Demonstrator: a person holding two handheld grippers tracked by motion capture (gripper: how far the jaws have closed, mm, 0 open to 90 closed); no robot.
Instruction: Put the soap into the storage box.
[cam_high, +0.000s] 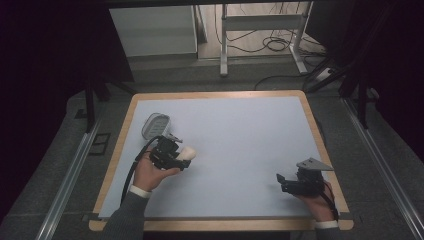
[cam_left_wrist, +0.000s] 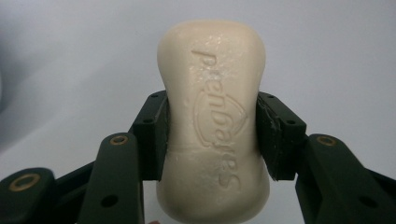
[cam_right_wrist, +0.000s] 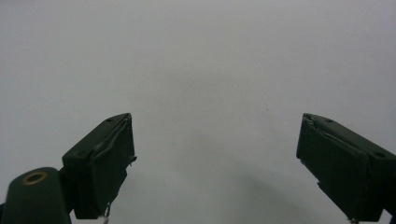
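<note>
A cream bar of soap (cam_left_wrist: 215, 121) with raised lettering sits between the two black jaws of my left gripper (cam_left_wrist: 211, 135), which is shut on its narrow waist. From above, the soap (cam_high: 188, 152) pokes out to the right of the left gripper (cam_high: 183, 158), over the left part of the pale blue mat (cam_high: 240, 135). A clear grey soap dish (cam_high: 154, 124) lies just behind that gripper. My right gripper (cam_high: 281, 181) rests near the mat's front right corner, and in its own view the right gripper (cam_right_wrist: 215, 163) stands wide open over bare mat.
The mat covers a wooden-edged table (cam_high: 118, 152). Metal rails (cam_high: 70, 175) run along both sides of the table. Beyond the far edge stand a metal frame (cam_high: 224, 45) and loose cables (cam_high: 275, 45) on the floor.
</note>
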